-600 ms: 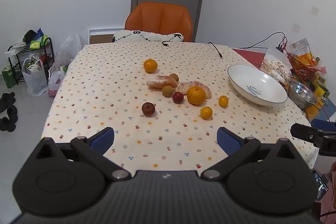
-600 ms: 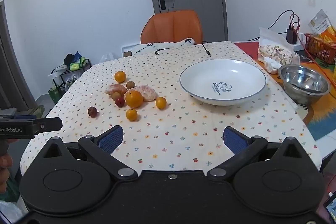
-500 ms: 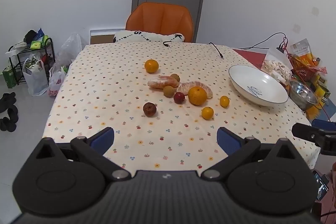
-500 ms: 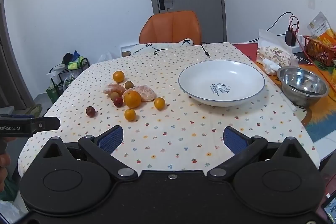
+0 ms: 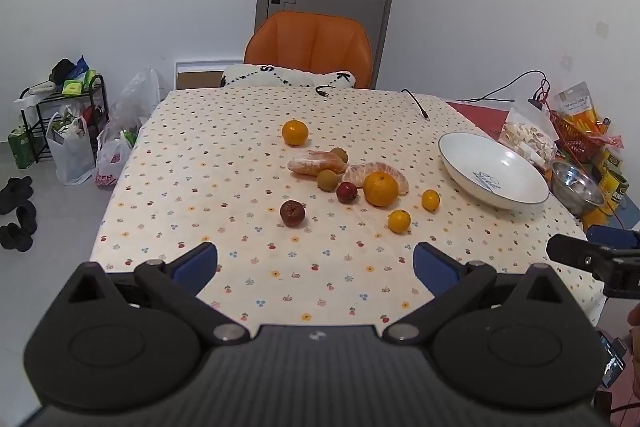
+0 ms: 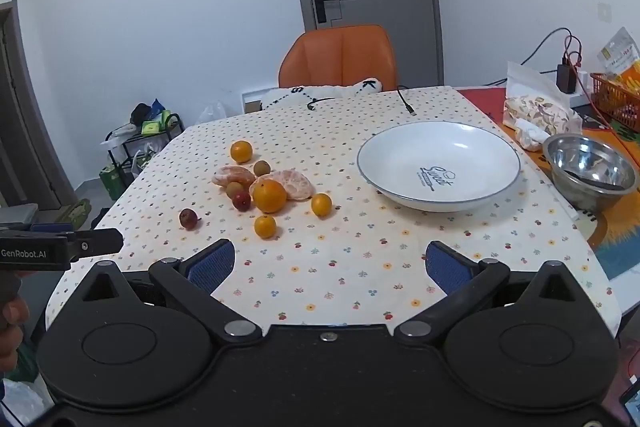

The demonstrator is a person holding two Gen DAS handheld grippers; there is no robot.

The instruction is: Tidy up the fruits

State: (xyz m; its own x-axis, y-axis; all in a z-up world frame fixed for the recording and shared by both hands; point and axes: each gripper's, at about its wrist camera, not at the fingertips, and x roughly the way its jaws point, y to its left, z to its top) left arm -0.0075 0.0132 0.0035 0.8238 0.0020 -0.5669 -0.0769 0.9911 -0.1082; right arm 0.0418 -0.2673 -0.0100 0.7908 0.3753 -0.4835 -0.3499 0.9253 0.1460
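On the left of the cluster, alone and nearest the left gripper [image 5: 315,269], lies a dark wrinkled reddish-brown fruit [image 5: 292,213]; it looks light and somewhat soft, best pinched across its middle. That gripper's blue pads are spread wide over the near edge of the flower-printed tablecloth [image 5: 240,155], with nothing between them.

Farther in lies a peeled mandarin half [image 5: 314,163], soft and easily crushed, needing a gentle hold across its broad sides. Beyond it, apart, is a whole small orange [image 5: 295,132]. Two brownish-green round fruits [image 5: 327,180] and a small red fruit [image 5: 346,192] sit close together; they are smooth and likely to roll. The large round orange [image 5: 380,188] stands just in front of a second peeled half [image 6: 296,183]; it is the heaviest and firm, so a grip at its widest part suits. Two small yellow-orange fruits [image 6: 265,226] lie nearer, slick-skinned.

To the right, well apart from the fruit, the white shallow bowl with a dark rim [image 6: 496,183] holds nothing. The right gripper [image 6: 330,269] is spread wide as well, empty. At the far right a steel bowl [image 6: 564,183] appears to hold only a dark utensil.
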